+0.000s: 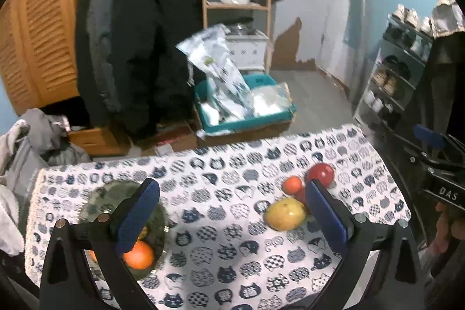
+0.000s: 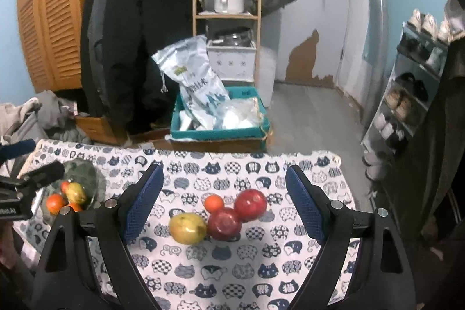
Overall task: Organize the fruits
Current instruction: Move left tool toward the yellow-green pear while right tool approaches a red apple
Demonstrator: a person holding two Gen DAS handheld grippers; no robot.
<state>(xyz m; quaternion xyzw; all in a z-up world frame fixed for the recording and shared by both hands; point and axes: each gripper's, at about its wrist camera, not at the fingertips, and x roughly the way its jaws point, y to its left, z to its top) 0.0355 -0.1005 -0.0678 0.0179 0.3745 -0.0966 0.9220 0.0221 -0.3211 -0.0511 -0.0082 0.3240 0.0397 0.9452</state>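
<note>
Both grippers hang over the bench (image 2: 232, 275) with its cat-print cloth, jaws spread wide and holding nothing. The right gripper (image 2: 223, 202) frames four loose fruits: a mango (image 2: 188, 228), two red apples (image 2: 224, 223) touching each other, and a small orange (image 2: 214, 203) just behind. The left gripper (image 1: 229, 214) stands above bare cloth; a glass bowl (image 1: 96, 202) with oranges and a mango lies partly behind its left finger.

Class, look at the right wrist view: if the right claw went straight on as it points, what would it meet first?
Probably the fruit cluster: the nearer red fruit beside the yellow fruit lies between the open right claw fingers, though depth is unclear.
</note>
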